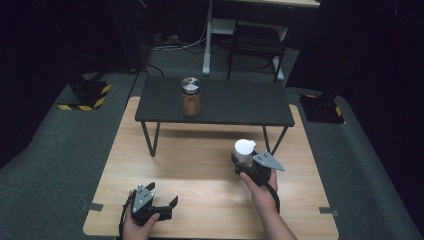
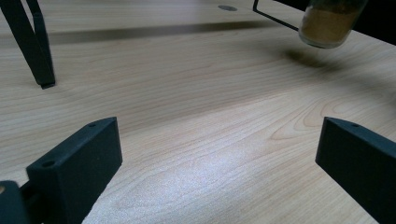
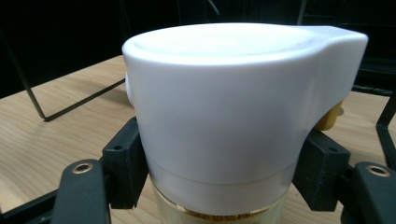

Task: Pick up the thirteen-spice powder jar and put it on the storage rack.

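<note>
Two tools, right tool (image 1: 248, 159) gripping white-capped jar (image 1: 244, 149), left tool (image 1: 161, 192) open

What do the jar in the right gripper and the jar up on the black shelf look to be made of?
Held jar: clear glass or plastic body showing tan powder, smooth matte white cap, likely plastic. The right gripper grips it below the cap. Shelf jar: clear body with brownish contents, shiny silvery lid, probably metal. Black shelf: matte dark top on thin legs.
</note>
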`<action>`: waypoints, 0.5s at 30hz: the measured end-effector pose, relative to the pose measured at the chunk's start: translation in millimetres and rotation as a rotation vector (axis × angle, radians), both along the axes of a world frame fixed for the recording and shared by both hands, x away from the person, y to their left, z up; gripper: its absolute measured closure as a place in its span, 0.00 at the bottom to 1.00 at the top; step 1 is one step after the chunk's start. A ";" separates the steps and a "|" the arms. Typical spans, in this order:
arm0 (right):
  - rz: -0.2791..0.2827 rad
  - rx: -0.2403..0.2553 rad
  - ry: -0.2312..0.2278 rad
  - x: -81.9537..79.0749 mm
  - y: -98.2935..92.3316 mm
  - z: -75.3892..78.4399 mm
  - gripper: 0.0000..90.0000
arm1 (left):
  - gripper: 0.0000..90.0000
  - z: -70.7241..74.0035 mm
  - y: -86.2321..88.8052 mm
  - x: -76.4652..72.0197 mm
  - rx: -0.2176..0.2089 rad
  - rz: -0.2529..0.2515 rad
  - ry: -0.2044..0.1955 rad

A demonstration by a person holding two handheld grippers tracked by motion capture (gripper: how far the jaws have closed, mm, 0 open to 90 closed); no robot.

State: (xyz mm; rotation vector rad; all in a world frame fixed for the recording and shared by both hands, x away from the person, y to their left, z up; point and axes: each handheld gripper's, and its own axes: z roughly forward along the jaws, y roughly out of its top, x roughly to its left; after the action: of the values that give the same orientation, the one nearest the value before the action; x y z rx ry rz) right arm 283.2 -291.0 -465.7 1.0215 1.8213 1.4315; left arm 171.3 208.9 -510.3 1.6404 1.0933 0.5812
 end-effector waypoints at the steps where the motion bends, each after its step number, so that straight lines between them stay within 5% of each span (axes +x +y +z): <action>1: 0.001 0.001 -0.004 -1.4 -0.6 0.5 0.33 | 0.01 0.1 0.0 0.0 0.002 -0.001 -0.001; 15: -0.006 0.013 -0.026 -19.2 -8.6 14.7 0.33 | 0.01 0.3 -0.7 0.1 0.005 -0.007 0.000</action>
State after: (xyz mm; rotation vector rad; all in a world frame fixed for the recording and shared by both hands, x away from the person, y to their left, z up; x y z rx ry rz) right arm 264.0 -299.6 -451.0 1.0092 1.7912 1.4486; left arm 171.5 208.2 -510.0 1.6473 1.0865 0.5801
